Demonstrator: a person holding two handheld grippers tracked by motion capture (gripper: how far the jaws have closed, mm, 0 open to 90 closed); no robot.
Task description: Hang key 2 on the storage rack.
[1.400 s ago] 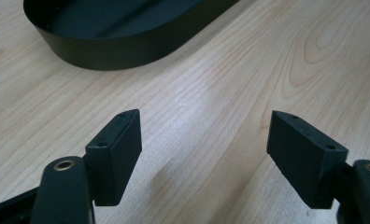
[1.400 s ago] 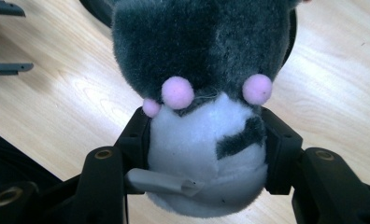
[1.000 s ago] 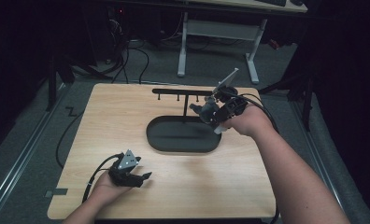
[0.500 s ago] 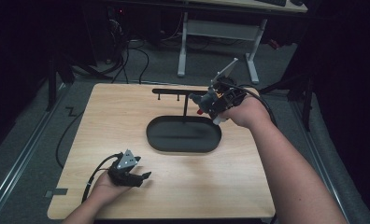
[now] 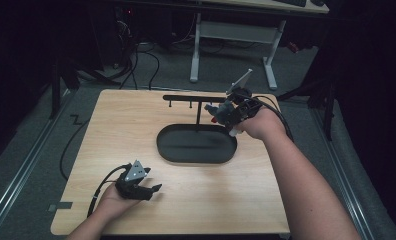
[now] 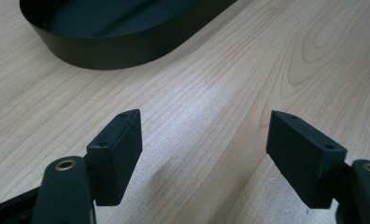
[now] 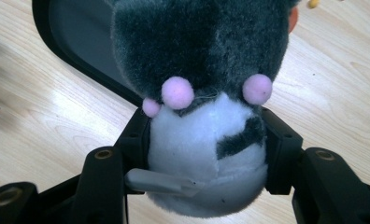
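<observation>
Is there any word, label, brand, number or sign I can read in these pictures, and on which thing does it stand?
None can be read.
Plush toy: a small grey tag at its base, no print visible on it.
Black oval tray, hook rack, wooden table: plain, no markings.
Left gripper and right gripper: no lettering on their fingers.

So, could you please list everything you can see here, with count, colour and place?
Plush toy: one, grey and white with pink dots, clamped in the right gripper.
Tray: one, black, oval, mid-table.
Rack: one, black, T-shaped bar with hooks, standing in the tray.
Table: one, light wood.
Desk frame: one, white, on the floor behind.
Left gripper: black, jaws open, resting near the front-left edge.
Right gripper: black, raised above the tray's right end.
</observation>
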